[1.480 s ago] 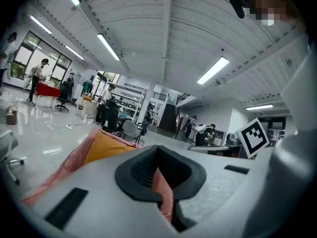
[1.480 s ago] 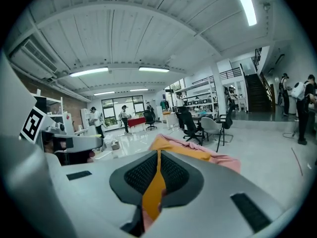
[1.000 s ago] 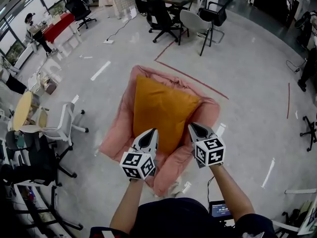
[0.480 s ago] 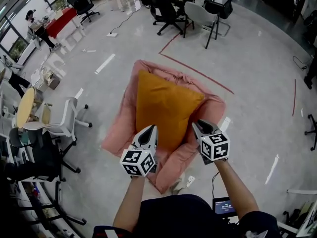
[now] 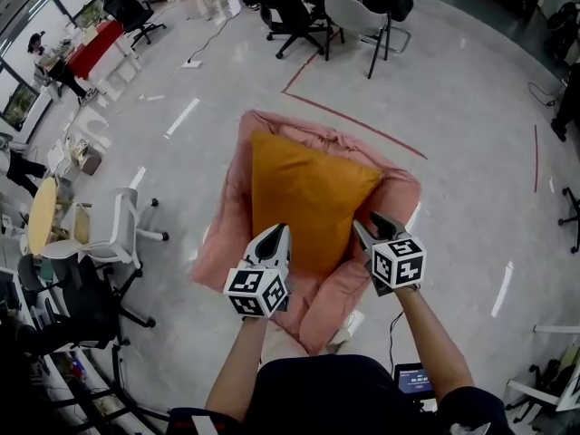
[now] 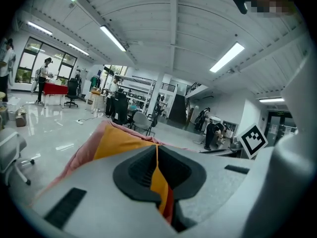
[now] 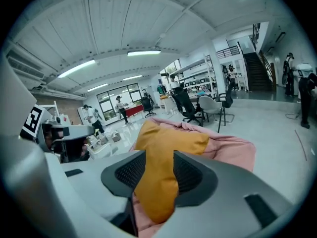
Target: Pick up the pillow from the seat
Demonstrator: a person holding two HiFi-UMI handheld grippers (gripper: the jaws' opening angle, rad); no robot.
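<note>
An orange pillow (image 5: 308,198) lies on a pink beanbag seat (image 5: 227,234) on the floor. My left gripper (image 5: 276,236) is at the pillow's near left edge with its jaws shut; in the left gripper view only a thin orange sliver of the pillow (image 6: 119,143) shows through the slit of that gripper (image 6: 157,156). My right gripper (image 5: 370,225) is at the pillow's near right corner and its jaws are opening. In the right gripper view the pillow (image 7: 163,143) fills the gap of the right gripper (image 7: 156,175); the pads do not press on it.
A white office chair (image 5: 122,234) and a round yellow table (image 5: 41,202) stand to the left of the seat. Black and grey chairs (image 5: 349,16) stand by desks at the far side. A red tape line (image 5: 353,125) runs across the floor behind the seat.
The right gripper's jaws have parted and it has edged toward the pillow's near right corner. The left gripper stays shut at the near left edge.
</note>
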